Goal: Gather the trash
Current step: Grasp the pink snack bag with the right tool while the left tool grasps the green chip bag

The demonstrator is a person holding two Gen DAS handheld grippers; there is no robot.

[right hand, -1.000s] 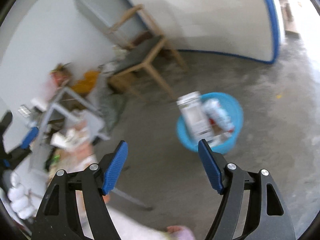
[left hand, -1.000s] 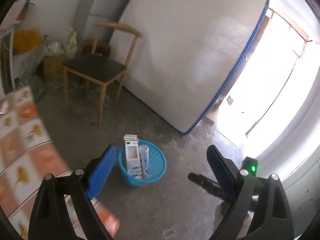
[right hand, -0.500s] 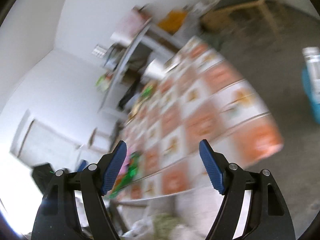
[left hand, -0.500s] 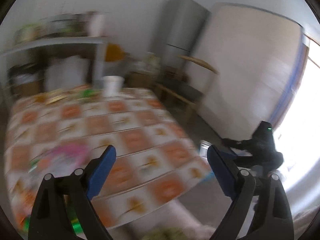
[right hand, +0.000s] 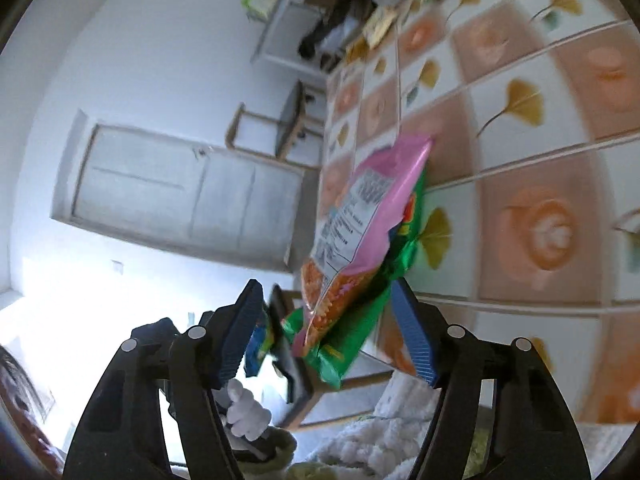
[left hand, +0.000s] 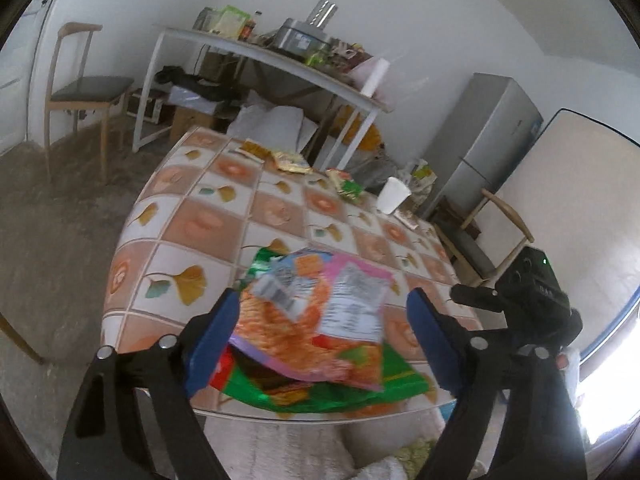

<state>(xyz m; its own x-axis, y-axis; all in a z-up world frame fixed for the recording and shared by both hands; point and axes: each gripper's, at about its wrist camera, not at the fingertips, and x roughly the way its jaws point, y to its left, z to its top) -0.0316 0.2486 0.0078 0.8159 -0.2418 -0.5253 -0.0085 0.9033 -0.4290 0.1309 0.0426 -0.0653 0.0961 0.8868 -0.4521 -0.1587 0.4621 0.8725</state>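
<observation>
I have both grippers at the near edge of the worktop point(left hand: 192, 216), over a pile of snack wrappers lying there. The landmark is the pink-and-orange bag point(left hand: 320, 320) on top of that pile. Under it lies a green foil wrapper point(left hand: 360, 392), which sticks out toward the worktop's near edge, and a crumpled blue-and-white wrapper point(left hand: 280, 284) rests on the bag's far left corner.

My left gripper point(left hand: 324, 336) straddles the bag, one blue pad on each side of it. Its jaws are wide but closing, and the pads are not pressing on anything that I can see. My right gripper point(right hand: 328, 328) comes at the same bag point(right hand: 360, 224) from the side; its jaws are closing too, with the near ends of the bag and the green wrapper point(right hand: 348, 340) between them. The pads stand just clear of the wrappers.

Well beyond the bag, toward the far end of the worktop, stand a white paper cup point(left hand: 394, 196) and several smaller wrappers point(left hand: 292, 162). Behind those is a cluttered white shelf table point(left hand: 256, 54), and to the cup's right a grey fridge point(left hand: 492, 136).
</observation>
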